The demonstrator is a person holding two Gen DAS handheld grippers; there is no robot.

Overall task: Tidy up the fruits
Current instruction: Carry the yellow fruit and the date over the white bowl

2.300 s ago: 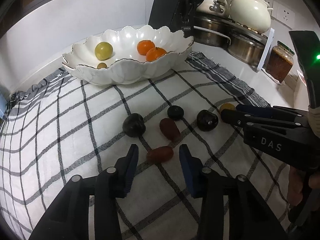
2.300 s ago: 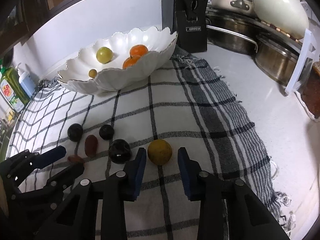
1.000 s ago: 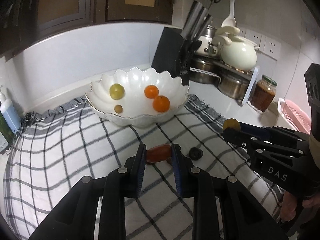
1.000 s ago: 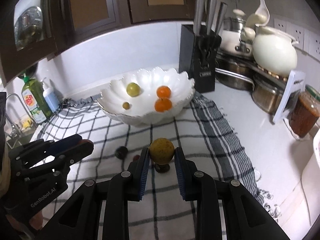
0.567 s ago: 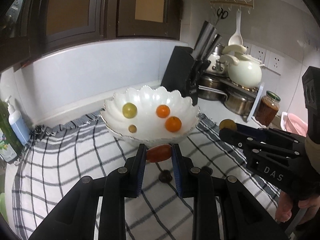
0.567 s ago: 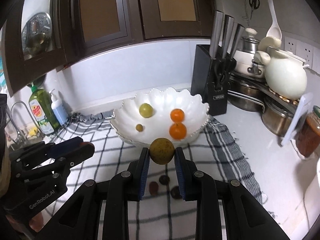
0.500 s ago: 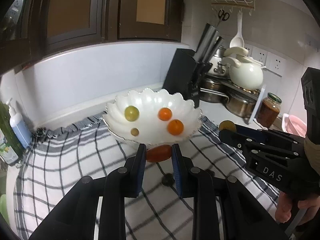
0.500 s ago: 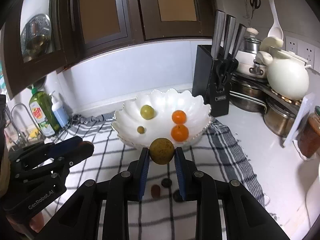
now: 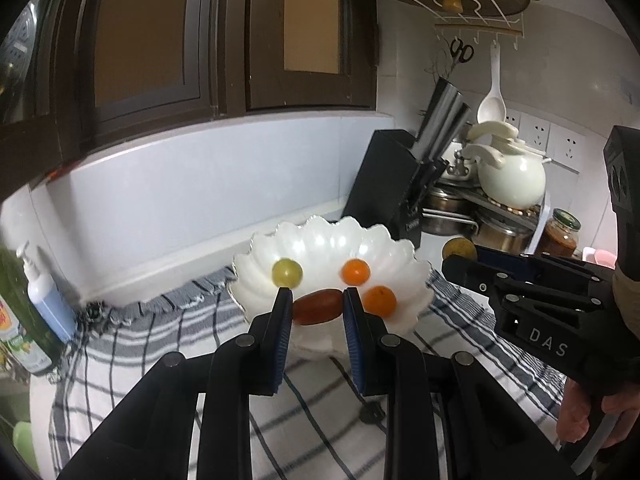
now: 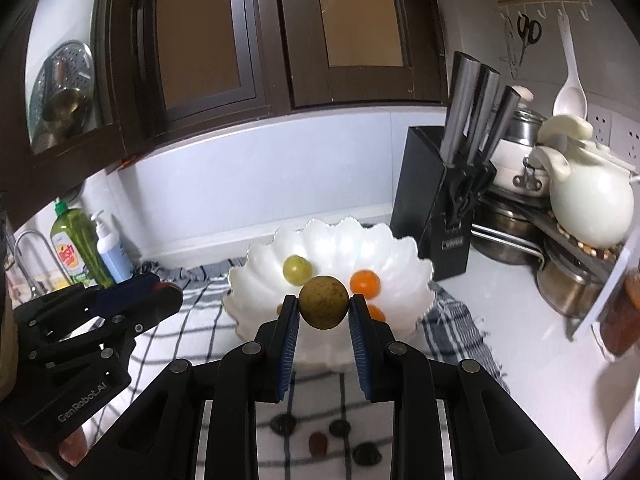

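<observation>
My left gripper (image 9: pixel 316 307) is shut on a reddish-brown oval fruit (image 9: pixel 318 307) and holds it up in front of the white scalloped bowl (image 9: pixel 404 254). My right gripper (image 10: pixel 323 308) is shut on a round yellow-brown fruit (image 10: pixel 324 301), also raised before the bowl (image 10: pixel 400 252). The bowl holds a green fruit (image 9: pixel 286 273) and two oranges (image 9: pixel 356 271). Several dark fruits (image 10: pixel 284 424) and one reddish fruit (image 10: pixel 318 443) lie on the checked cloth (image 10: pixel 192 340) below.
A black knife block (image 10: pixel 436 216) stands right of the bowl. Steel pots and a white kettle (image 10: pixel 592 200) fill the right corner, with a jar (image 9: pixel 560 232) beside them. Soap bottles (image 10: pixel 76 248) stand at the left by the wall.
Both grippers closed on their fruits, lifted them off the cloth and carried them up and toward the bowl. The cloth now lies far below.
</observation>
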